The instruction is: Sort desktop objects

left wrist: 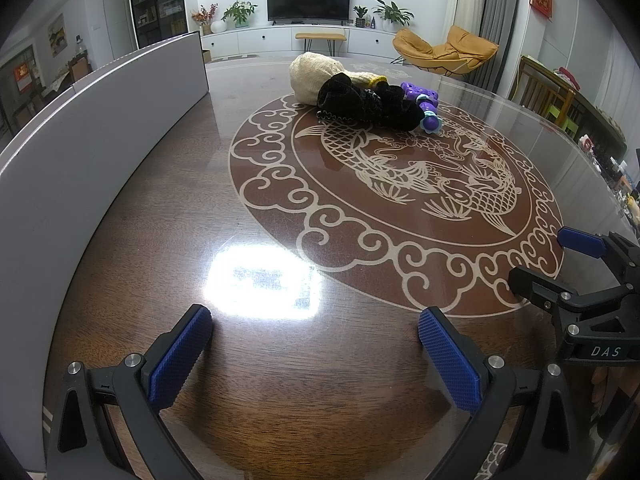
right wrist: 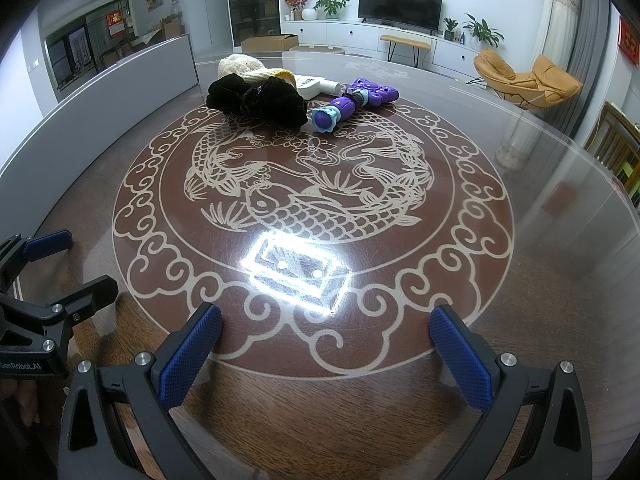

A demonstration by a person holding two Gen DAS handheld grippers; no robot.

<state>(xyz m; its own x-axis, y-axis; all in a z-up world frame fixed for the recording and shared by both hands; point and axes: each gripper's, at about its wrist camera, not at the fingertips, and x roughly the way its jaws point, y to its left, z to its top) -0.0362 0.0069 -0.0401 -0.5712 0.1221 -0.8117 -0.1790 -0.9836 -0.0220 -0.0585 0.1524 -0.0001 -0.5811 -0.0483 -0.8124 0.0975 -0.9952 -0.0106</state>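
At the far side of the round table lies a heap: a cream knitted item (left wrist: 310, 76) (right wrist: 240, 66), a black fuzzy cloth (left wrist: 368, 102) (right wrist: 260, 100), a purple toy (left wrist: 426, 106) (right wrist: 352, 100) and a white object (right wrist: 316, 85) behind the cloth. My left gripper (left wrist: 316, 344) hovers open over the near table, nothing between its blue pads. My right gripper (right wrist: 328, 344) is open and empty too, and shows at the right edge of the left wrist view as the right gripper (left wrist: 560, 260). The left gripper (right wrist: 68, 260) shows at the left edge of the right wrist view.
The dark wooden table (left wrist: 280, 360) (right wrist: 540, 280) carries a fish medallion under glass, with glare near both grippers. A long grey-white panel (left wrist: 80, 152) (right wrist: 120, 80) curves along the table's left side. Chairs, a cabinet and a television stand beyond the table.
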